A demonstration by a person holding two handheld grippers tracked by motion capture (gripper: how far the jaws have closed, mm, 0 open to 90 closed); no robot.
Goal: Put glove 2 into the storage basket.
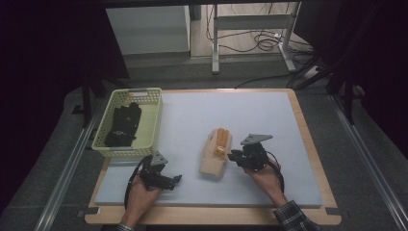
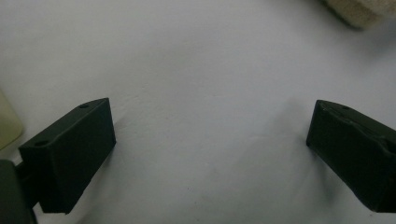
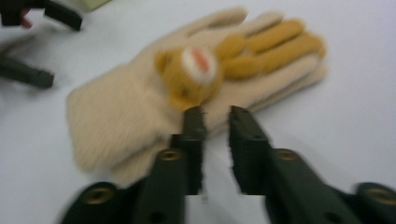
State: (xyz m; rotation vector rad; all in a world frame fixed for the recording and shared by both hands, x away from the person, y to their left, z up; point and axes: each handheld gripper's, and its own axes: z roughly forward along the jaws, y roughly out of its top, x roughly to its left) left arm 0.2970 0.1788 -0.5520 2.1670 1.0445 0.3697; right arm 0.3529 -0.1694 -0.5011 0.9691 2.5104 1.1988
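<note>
A cream knitted glove [image 1: 214,156] with orange fingers and a small bear face [image 3: 191,74] lies flat near the middle of the white mat [image 1: 250,115], apparently stacked on a second cream glove. My right gripper [image 1: 234,156] sits just right of it. In the right gripper view its jaws [image 3: 215,114] stand a narrow gap apart at the glove's [image 3: 116,116] near edge, and nothing is pressed between them. My left gripper [image 1: 169,180] rests low over the mat near the front left. Its jaws [image 2: 210,135] are wide apart over bare mat, with a corner of the glove [image 2: 359,9] beyond.
A pale yellow basket [image 1: 153,120] stands at the mat's left edge with black gloves [image 1: 122,125] inside. The mat lies on a wooden board [image 1: 308,139]. Cables and table legs are on the floor behind. The left gripper [image 3: 44,46] appears in the far corner of the right gripper view.
</note>
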